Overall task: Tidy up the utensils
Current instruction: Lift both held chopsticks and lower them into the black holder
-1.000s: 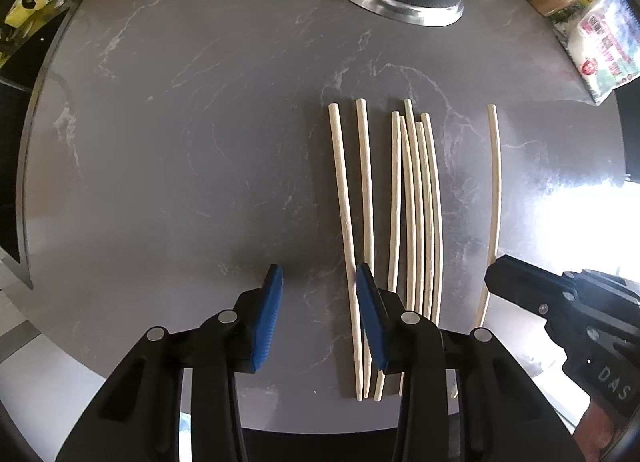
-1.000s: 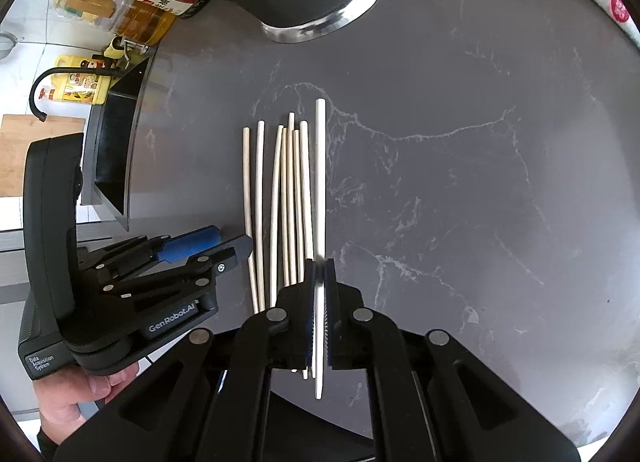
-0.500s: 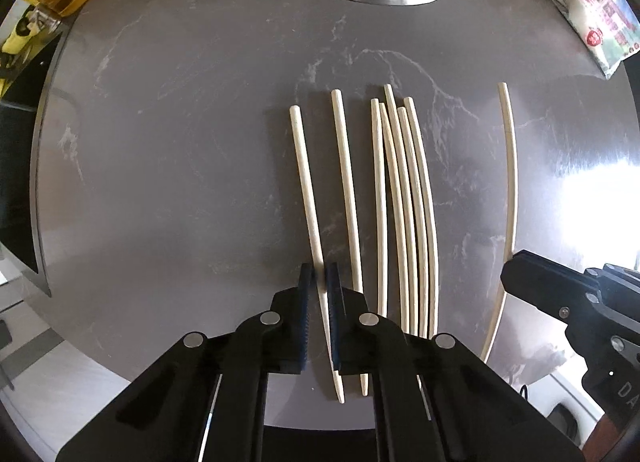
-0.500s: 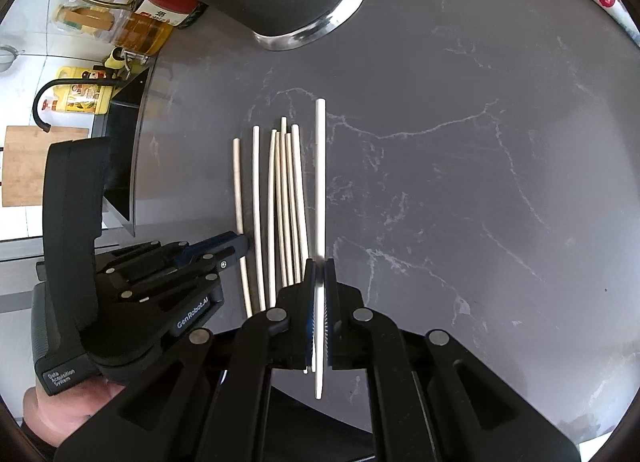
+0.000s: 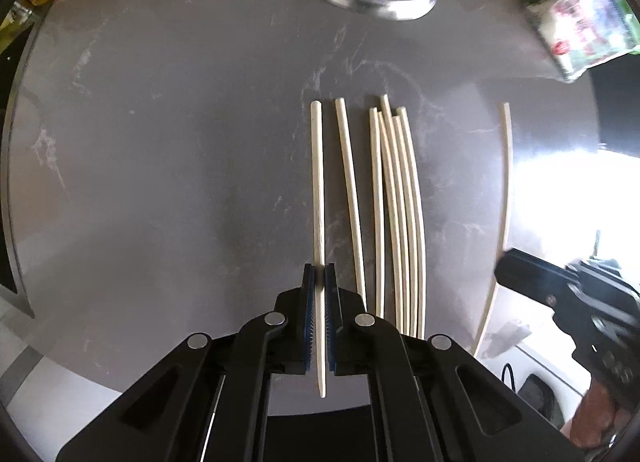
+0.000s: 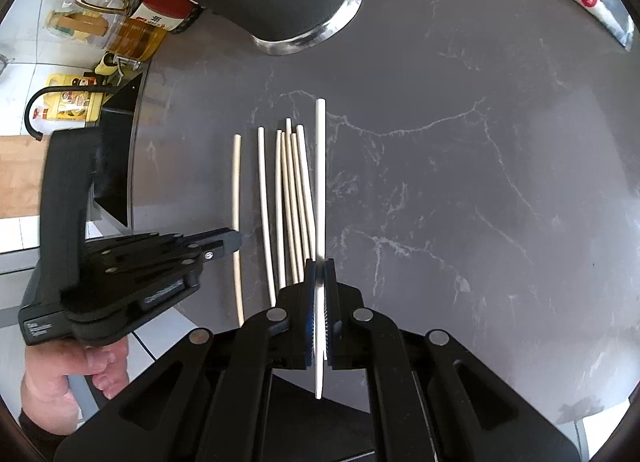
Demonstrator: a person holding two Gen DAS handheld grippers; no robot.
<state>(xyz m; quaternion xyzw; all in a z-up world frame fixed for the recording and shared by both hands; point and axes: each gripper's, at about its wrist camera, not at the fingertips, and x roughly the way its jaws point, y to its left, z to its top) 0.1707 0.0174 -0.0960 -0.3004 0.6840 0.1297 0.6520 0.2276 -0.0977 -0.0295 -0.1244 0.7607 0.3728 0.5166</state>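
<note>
Clamping leftmost chopstick in left claw, tip protruding behind

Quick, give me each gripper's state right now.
Left gripper: jaws closed on the leftmost chopstick.
Right gripper: jaws closed on the rightmost chopstick.

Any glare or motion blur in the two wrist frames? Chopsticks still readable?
Left wrist view: blown-out glare on the table at right, smeared packets and right gripper at that edge; chopsticks stay crisp. Right wrist view: even light, no glare, left gripper slightly blurred. Fisheye bends the outer chopsticks in both.
</note>
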